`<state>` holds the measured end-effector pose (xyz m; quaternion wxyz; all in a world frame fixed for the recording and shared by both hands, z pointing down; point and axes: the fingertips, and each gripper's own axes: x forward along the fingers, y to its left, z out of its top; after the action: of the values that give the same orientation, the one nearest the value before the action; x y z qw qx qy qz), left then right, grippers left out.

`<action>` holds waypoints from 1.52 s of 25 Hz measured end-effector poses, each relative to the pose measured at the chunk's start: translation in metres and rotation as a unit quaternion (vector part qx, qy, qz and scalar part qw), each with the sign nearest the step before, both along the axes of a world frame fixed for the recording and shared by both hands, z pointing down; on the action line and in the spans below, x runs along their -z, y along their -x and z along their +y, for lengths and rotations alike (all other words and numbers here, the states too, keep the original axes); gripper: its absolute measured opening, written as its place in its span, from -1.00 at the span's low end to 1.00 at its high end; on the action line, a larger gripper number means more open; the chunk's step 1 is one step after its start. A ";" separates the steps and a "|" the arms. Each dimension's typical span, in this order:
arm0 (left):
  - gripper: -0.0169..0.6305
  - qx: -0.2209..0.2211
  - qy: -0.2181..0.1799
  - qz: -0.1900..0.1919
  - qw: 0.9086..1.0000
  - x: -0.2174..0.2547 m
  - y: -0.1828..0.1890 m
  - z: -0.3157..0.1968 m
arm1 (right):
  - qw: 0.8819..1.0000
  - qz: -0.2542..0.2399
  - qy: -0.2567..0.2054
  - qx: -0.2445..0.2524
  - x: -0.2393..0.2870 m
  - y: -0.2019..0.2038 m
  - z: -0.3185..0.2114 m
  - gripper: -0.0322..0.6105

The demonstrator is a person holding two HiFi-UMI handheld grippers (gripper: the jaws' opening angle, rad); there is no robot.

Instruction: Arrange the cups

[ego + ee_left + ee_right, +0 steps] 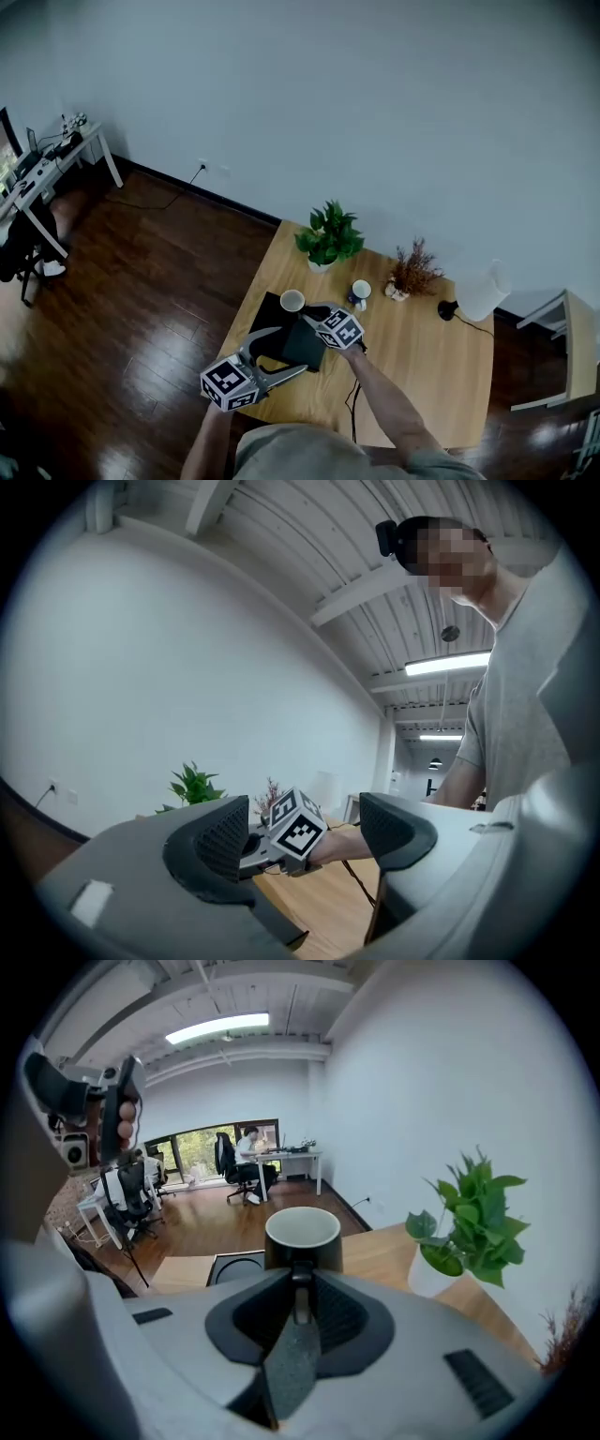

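A dark cup with a white inside [302,1237] hangs just past my right gripper [300,1283], whose jaws are shut on its handle. In the head view the same cup [292,300] sits at the far edge of a black mat [302,349], with the right gripper [312,314] beside it. A round recess shows in the mat [234,1265] below the cup. A second, white cup [361,290] stands further right on the wooden table [422,356]. My left gripper [292,349] hovers open over the mat's near side; nothing lies between its fingers [220,841].
A green potted plant [328,239] stands at the table's far edge, with a dried flower pot [410,274] and a white lamp [483,292] to its right. A black cable [354,398] runs over the table's near side. Dark wooden floor [150,281] lies to the left.
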<state>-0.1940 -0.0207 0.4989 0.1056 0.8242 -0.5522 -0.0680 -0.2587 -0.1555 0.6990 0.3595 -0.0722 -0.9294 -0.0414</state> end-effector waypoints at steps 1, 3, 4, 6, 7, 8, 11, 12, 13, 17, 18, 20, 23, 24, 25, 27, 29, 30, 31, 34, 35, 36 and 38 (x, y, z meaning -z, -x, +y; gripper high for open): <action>0.15 0.004 -0.001 0.002 1.000 -0.001 0.003 0.003 | 1.000 0.009 -0.004 0.005 -0.009 0.009 0.003 -0.65; 0.15 0.008 -0.003 0.007 1.000 -0.004 0.005 0.008 | 1.000 0.020 -0.008 0.008 -0.023 0.022 0.007 -0.65; 0.15 0.009 -0.003 0.010 1.000 -0.006 0.005 0.010 | 1.000 0.023 -0.008 0.008 -0.028 0.027 0.007 -0.65; 0.15 0.012 -0.003 0.016 1.000 -0.010 0.005 0.013 | 1.000 0.028 -0.006 0.006 -0.038 0.034 0.007 -0.65; 0.15 0.014 -0.003 0.020 1.000 -0.012 0.005 0.014 | 1.000 0.029 -0.005 0.007 -0.042 0.036 0.008 -0.65; 0.15 0.016 -0.003 0.024 1.000 -0.013 0.006 0.015 | 1.000 0.028 -0.005 0.009 -0.044 0.037 0.010 -0.65; 0.15 0.021 -0.005 0.031 0.999 -0.014 0.010 0.017 | 1.000 0.026 -0.007 0.014 -0.047 0.036 0.014 -0.65; 0.15 0.022 -0.005 0.033 0.999 -0.015 0.012 0.017 | 1.000 0.026 -0.004 0.014 -0.050 0.036 0.016 -0.65; 0.15 0.022 -0.005 0.036 0.999 -0.016 0.013 0.017 | 1.000 0.027 -0.001 0.013 -0.053 0.035 0.018 -0.65; 0.15 0.016 -0.008 0.043 0.999 -0.016 0.010 0.014 | 0.999 0.036 0.021 0.006 -0.065 0.032 0.027 -0.65; 0.15 0.014 -0.009 0.044 0.999 -0.015 0.009 0.013 | 0.999 0.038 0.029 0.005 -0.066 0.032 0.029 -0.64; 0.15 0.011 -0.011 0.045 0.999 -0.013 0.006 0.010 | 0.999 0.042 0.035 0.006 -0.067 0.033 0.031 -0.64; 0.15 0.006 -0.013 0.046 0.999 -0.010 0.000 0.003 | 0.999 0.043 0.016 -0.010 -0.068 0.031 0.023 -0.54; 0.15 0.004 -0.013 0.047 0.999 -0.009 -0.001 0.001 | 0.999 0.042 0.011 -0.022 -0.067 0.027 0.019 -0.44; 0.15 0.000 -0.012 0.048 0.999 -0.008 -0.003 -0.001 | 0.999 0.038 0.010 -0.035 -0.065 0.023 0.017 -0.43; 0.15 -0.008 -0.012 0.050 0.999 -0.006 -0.007 -0.004 | 0.998 0.015 0.025 -0.055 -0.053 0.009 0.015 -0.43; 0.15 -0.018 -0.013 0.055 0.998 -0.003 -0.013 -0.009 | 0.995 -0.015 0.049 -0.080 -0.037 -0.014 0.010 -0.43; 0.15 -0.024 -0.014 0.058 0.998 -0.001 -0.017 -0.013 | 0.993 -0.029 0.062 -0.095 -0.030 -0.028 0.005 -0.43; 0.15 -0.030 -0.015 0.061 0.998 0.000 -0.021 -0.016 | 0.990 -0.041 0.072 -0.113 -0.026 -0.044 -0.002 -0.43; 0.15 -0.055 -0.017 0.067 0.996 0.005 -0.036 -0.030 | 0.979 -0.058 0.089 -0.175 -0.025 -0.094 -0.031 -0.43; 0.15 -0.065 -0.017 0.067 0.995 0.006 -0.043 -0.036 | 0.975 -0.061 0.089 -0.196 -0.026 -0.110 -0.044 -0.43; 0.15 -0.076 -0.017 0.065 0.995 0.007 -0.049 -0.044 | 0.970 -0.065 0.087 -0.217 -0.025 -0.124 -0.058 -0.43; 0.15 -0.094 -0.016 0.059 0.994 0.009 -0.061 -0.062 | 0.961 -0.074 0.079 -0.256 -0.021 -0.147 -0.086 -0.41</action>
<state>-0.1335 -0.0824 0.4900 0.1306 0.8687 -0.4635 -0.1155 -0.1121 -0.2411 0.7203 0.2816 0.1433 -0.9412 0.1199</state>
